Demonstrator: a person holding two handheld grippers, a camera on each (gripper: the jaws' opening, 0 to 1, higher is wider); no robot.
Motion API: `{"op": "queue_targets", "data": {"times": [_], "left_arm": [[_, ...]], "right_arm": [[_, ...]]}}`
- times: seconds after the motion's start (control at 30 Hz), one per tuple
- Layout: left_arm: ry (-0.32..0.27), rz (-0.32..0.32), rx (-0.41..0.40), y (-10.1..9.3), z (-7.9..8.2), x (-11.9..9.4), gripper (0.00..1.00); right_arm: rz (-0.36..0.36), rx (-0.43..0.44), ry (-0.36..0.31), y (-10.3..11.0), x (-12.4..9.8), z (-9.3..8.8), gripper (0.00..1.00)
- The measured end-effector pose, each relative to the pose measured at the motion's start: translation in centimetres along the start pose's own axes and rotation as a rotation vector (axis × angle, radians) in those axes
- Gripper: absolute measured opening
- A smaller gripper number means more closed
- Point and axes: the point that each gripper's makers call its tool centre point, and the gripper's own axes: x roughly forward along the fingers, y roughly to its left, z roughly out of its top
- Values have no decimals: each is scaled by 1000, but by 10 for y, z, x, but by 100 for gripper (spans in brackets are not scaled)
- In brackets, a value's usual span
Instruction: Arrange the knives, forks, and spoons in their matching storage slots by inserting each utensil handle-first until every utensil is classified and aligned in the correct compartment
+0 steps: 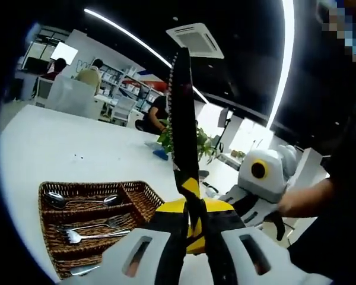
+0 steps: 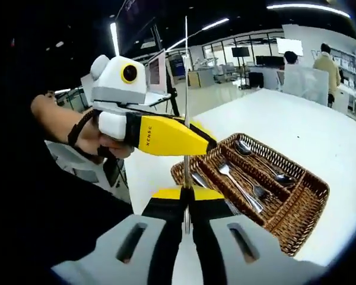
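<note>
Left gripper view: near end of the brown wicker divided tray hidden behind the left gripper's white jaw bodies. Silver utensil at the near edge shows one tip only; type cannot be told.

Right gripper view: thin silver knife blade seen edge-on; its handle is hidden between closed jaws. The tray's left compartment is partly covered.
</note>
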Motion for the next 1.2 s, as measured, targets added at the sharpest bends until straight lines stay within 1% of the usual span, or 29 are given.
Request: {"op": "queue_targets", "data": {"times": [0.03, 0.13, 0.17, 0.2, 0.23, 0.27, 0.3, 0.33, 0.37, 0.43, 0.47, 0.5, 0.57, 0.6, 0.63, 0.67, 0.7, 0.73, 0.77, 0.8, 0.83, 0.87, 0.9, 0.93, 0.97, 1.0, 1.07, 1.13, 1.2], "left_arm": [[1, 0, 15, -1, -1, -1, 8], [8, -4, 23, -1, -1, -5, 9], [8, 1, 29, 0, 1, -9, 10], [17, 2, 27, 1, 0, -10, 13], [25, 2, 28, 2, 0, -13, 15], [22, 11, 51, 4, 2, -17, 17], [27, 19, 71, 6, 3, -20, 21], [44, 26, 92, 9, 2, -23, 24], [82, 29, 117, 12, -3, -27, 26], [85, 29, 132, 13, -3, -33, 29], [96, 34, 144, 15, -3, -38, 31], [113, 46, 158, 18, -4, -42, 35], [146, 95, 230, 28, -5, -51, 42], [163, 127, 273, 34, -6, -57, 49], [166, 177, 310, 42, -4, -62, 57], [174, 240, 363, 53, -1, -69, 67], [176, 257, 376, 56, 0, -71, 80], [193, 317, 402, 65, 1, -81, 87], [197, 347, 418, 70, 3, -87, 91], [193, 384, 426, 76, 7, -94, 95], [185, 423, 424, 82, 11, -103, 100], [187, 445, 427, 87, 12, -110, 99], [180, 453, 428, 89, 15, -117, 99], [178, 457, 418, 90, 16, -121, 99], [171, 488, 402, 97, 19, -130, 99], [169, 504, 394, 101, 20, -135, 99], [176, 520, 379, 104, 21, -144, 99], [172, 537, 397, 107, 24, -153, 99], [180, 549, 407, 110, 24, -160, 99]], "right_arm": [[-1, -19, 12, 0, 0, 0, 2], [3, -77, 38, 0, -1, -1, 1], [-1, -132, 69, 0, -3, -3, 1], [15, -152, 88, 1, -4, -5, 1], [15, -157, 98, 1, -5, -6, 1], [16, -185, 124, 0, -8, -9, 1], [23, -193, 143, 1, -9, -12, 1], [27, -194, 155, 1, -10, -13, 1], [31, -196, 166, 0, -11, -15, 1], [36, -192, 186, 0, -14, -17, 1], [39, -207, 196, -2, -16, -18, 1], [39, -222, 204, -3, -17, -19, 1], [34, -236, 226, -5, -22, -19, 1], [25, -243, 230, -7, -24, -17, 1], [21, -246, 234, -9, -25, -16, 1], [9, -259, 242, -12, -28, -15, 1], [-3, -275, 251, -15, -29, -15, 1], [-15, -310, 264, -19, -31, -14, 1], [-33, -352, 275, -24, -33, -13, 1], [-47, -370, 288, -27, -34, -14, 1], [-50, -367, 301, -28, -36, -15, 1], [-55, -381, 318, -30, -38, -14, 1], [-59, -391, 320, -31, -39, -13, 1], [-63, -403, 326, -32, -40, -13, 1], [-63, -413, 339, -34, -42, -13, 1], [-67, -426, 342, -35, -43, -12, 1], [-71, -446, 354, -37, -44, -10, 1], [-76, -489, 367, -40, -44, -8, 1], [-89, -532, 398, -43, -42, -6, 1]]}}
